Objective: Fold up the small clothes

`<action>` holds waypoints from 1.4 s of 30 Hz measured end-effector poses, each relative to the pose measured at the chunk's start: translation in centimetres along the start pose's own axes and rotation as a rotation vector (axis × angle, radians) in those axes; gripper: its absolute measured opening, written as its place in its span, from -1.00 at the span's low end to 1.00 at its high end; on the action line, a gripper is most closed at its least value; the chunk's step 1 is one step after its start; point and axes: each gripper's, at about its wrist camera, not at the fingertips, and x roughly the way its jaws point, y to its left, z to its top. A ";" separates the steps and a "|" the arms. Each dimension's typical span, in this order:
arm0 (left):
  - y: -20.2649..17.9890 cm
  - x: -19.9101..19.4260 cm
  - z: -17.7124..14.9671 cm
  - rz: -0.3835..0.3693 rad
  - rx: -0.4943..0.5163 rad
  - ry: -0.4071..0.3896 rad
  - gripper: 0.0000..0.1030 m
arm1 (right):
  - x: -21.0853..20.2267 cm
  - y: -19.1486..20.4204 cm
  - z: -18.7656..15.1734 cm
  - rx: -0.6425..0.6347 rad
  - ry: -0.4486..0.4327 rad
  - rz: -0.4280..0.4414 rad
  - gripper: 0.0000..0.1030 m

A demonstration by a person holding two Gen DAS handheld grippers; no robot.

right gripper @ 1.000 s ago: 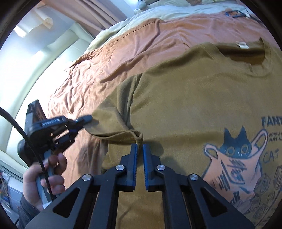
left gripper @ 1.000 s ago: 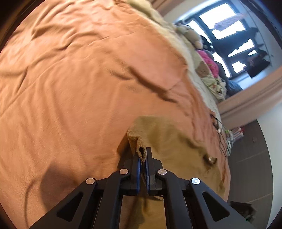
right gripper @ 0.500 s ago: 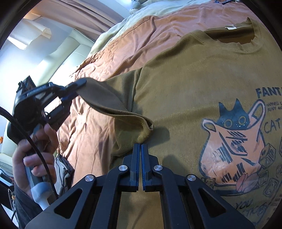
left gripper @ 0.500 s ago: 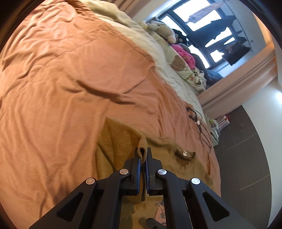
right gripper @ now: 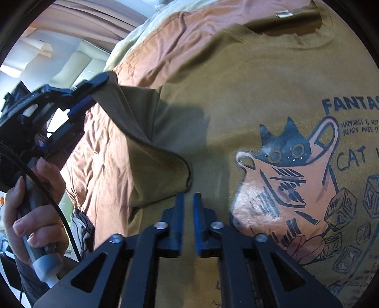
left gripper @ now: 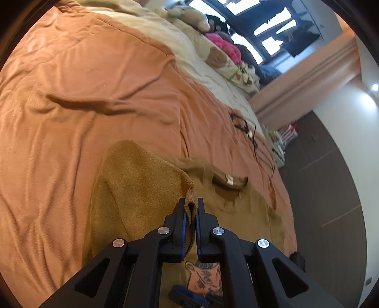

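Note:
An olive T-shirt (right gripper: 236,94) with a cat print (right gripper: 284,170) lies face up on the bed. Its left sleeve (right gripper: 142,132) is lifted and drawn in over the chest. My left gripper (left gripper: 190,201) has the sleeve's hem (left gripper: 190,192) between its pads, and its jaws are opening. From the right wrist view that left gripper (right gripper: 97,91) holds the sleeve up in the air, a hand (right gripper: 30,189) around its handle. My right gripper (right gripper: 187,196) hovers over the shirt body just below the sleeve's hanging corner. Its jaws are opening, with nothing between them.
An orange bedspread (left gripper: 94,83) covers the bed under the shirt. A cream blanket with plush toys (left gripper: 189,14) lies along the far side by the window. A tangle of black cables (left gripper: 244,125) rests near the bed's right edge, with dark floor (left gripper: 331,189) beyond.
The left gripper has carried the sleeve up and inward over the shirt. The right gripper's jaws, closed before, have parted, and it has shifted toward the cat print.

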 end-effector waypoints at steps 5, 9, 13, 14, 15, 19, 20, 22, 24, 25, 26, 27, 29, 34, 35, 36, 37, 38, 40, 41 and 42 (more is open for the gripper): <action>1.3 -1.1 -0.3 0.036 -0.026 -0.013 -0.22 | -0.4 0.2 -0.1 0.004 -0.023 0.023 -0.15; 3.0 -2.4 -0.6 0.050 -0.055 -0.026 -0.20 | -0.1 0.4 -0.1 -0.001 -0.027 0.012 -0.15; 4.6 -3.5 -1.4 0.106 -0.057 -0.026 -0.20 | 0.5 0.2 0.5 0.015 -0.032 0.021 -0.15; 5.1 -3.7 -1.7 0.115 -0.058 -0.024 -0.20 | 0.7 0.3 0.6 0.017 -0.031 0.022 -0.15; 5.4 -3.9 -1.8 0.120 -0.060 -0.021 -0.20 | 0.9 0.3 0.7 0.018 -0.029 0.021 -0.15; 6.9 -4.3 -3.3 0.156 -0.062 0.000 -0.20 | 1.8 0.5 1.3 0.031 -0.019 0.025 -0.15; 7.2 -4.4 -3.6 0.158 -0.063 0.005 -0.20 | 2.0 0.6 1.4 0.032 -0.017 0.026 -0.15; 7.8 -4.8 -4.5 0.170 -0.068 0.018 -0.20 | 2.6 1.0 1.7 0.027 -0.008 0.023 -0.15; 8.2 -5.0 -5.2 0.179 -0.065 0.030 -0.20 | 3.1 1.4 1.9 0.013 -0.002 0.015 -0.15; 8.4 -5.2 -5.7 0.181 -0.064 0.036 -0.20 | 3.3 1.6 1.7 0.003 0.005 0.009 -0.15; 8.5 -5.3 -6.1 0.184 -0.064 0.041 -0.20 | 3.5 2.0 1.7 -0.009 0.009 0.000 -0.15; 8.6 -5.4 -6.5 0.185 -0.067 0.046 -0.20 | 3.6 2.1 1.8 -0.007 0.010 -0.003 -0.19; 8.9 -5.5 -7.4 0.184 -0.075 0.063 -0.20 | 3.8 2.2 1.8 0.005 0.024 -0.010 -0.61; 9.1 -5.5 -9.4 0.175 -0.078 0.098 -0.20 | 3.1 2.4 1.4 0.008 0.030 -0.012 -0.93; 9.1 -5.5 -9.6 0.172 -0.083 0.099 -0.20 | 2.6 2.6 1.1 0.000 0.025 -0.009 -0.94; 9.2 -5.4 -9.8 0.170 -0.089 0.102 -0.20 | 2.3 2.9 0.8 -0.004 0.022 -0.008 -0.94; 9.2 -5.4 -10.0 0.169 -0.095 0.104 -0.20 | 1.9 3.0 0.5 -0.004 0.016 -0.007 -0.94; 9.2 -5.3 -10.1 0.167 -0.097 0.104 -0.20 | 1.4 3.2 0.1 -0.002 0.009 -0.004 -0.95; 9.0 -5.2 -10.3 0.173 -0.095 0.102 -0.20 | 0.7 3.4 -0.7 -0.002 -0.001 -0.012 -0.95; 8.9 -5.1 -10.4 0.179 -0.093 0.102 -0.20 | 0.5 3.6 -1.1 0.001 -0.004 -0.018 -0.95; 8.9 -5.0 -10.4 0.189 -0.092 0.103 -0.21 | 0.3 3.6 -1.6 0.009 -0.007 -0.028 -0.95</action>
